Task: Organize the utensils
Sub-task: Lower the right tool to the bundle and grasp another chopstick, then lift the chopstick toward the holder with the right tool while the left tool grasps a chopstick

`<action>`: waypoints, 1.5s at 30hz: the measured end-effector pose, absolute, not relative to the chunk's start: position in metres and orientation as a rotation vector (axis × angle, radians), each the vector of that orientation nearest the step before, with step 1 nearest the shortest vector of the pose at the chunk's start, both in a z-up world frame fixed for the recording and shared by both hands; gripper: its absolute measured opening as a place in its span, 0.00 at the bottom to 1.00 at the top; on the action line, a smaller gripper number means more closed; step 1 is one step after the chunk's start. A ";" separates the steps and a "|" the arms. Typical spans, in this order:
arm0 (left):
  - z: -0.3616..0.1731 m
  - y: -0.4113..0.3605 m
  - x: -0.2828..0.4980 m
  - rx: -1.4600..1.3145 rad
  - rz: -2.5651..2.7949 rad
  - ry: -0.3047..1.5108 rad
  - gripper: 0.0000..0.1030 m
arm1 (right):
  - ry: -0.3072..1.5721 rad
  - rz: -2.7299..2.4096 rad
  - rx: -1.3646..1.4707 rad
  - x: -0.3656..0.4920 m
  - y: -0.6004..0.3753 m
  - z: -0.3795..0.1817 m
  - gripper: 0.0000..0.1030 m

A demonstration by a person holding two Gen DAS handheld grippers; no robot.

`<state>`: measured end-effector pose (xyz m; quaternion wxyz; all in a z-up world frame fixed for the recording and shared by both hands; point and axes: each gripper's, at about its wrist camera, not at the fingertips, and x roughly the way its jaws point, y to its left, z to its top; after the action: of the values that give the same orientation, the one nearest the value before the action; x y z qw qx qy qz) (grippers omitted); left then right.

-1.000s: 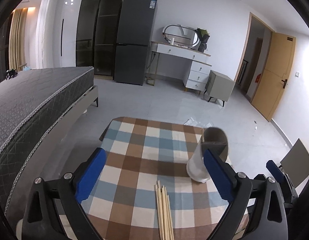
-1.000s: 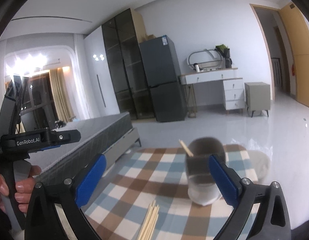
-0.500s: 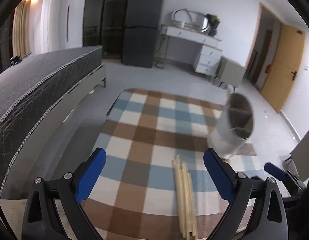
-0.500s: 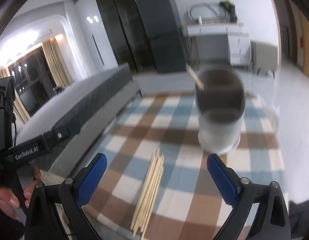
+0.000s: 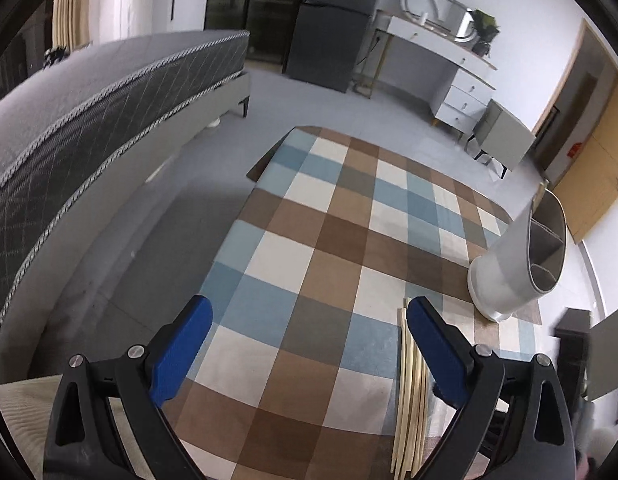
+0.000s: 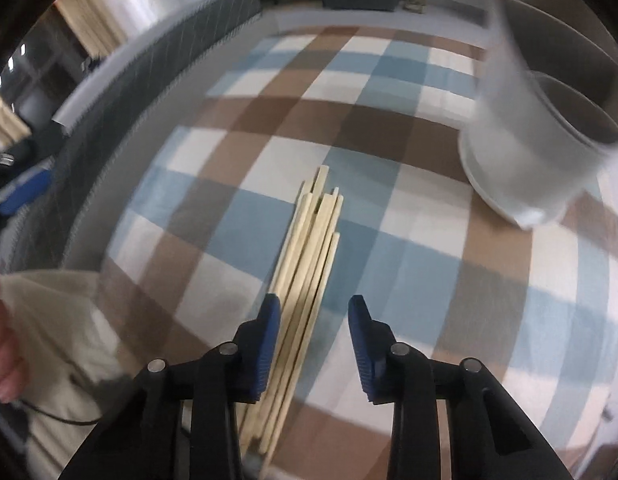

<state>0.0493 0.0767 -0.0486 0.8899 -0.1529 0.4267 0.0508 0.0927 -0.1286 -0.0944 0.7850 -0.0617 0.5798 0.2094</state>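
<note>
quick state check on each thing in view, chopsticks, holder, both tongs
chopsticks: bundle lying flat on the checked tablecloth, not lifted
utensil holder: upright on the cloth, divided compartments, contents unclear
right tongs: closing, chopsticks between the jaws, pads not yet pressing
left tongs: wide open, nothing between them, chopsticks beside the right finger

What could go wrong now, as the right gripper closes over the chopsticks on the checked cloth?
1. The chopsticks lie in a tight bundle; the right gripper, its jaws closing around several, may lift more than one, or let some slip.
2. The utensil holder stands near the table's edge and could be knocked over.
</note>
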 end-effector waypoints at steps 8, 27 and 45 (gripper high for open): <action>-0.051 0.088 0.052 -0.360 0.108 0.928 0.92 | 1.345 0.390 -0.246 0.121 -0.115 -0.112 0.17; -0.073 0.104 0.063 -0.389 0.172 1.016 0.92 | 1.279 0.425 -0.279 0.113 -0.110 -0.116 0.06; -0.143 0.019 0.095 -0.122 0.067 1.261 0.92 | 0.960 0.441 0.359 0.108 -0.225 -0.041 0.05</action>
<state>0.0946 0.0186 -0.1430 0.8054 -0.0572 0.5891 0.0312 0.1080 -0.2251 -0.0410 0.8483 0.1704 0.4555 0.2093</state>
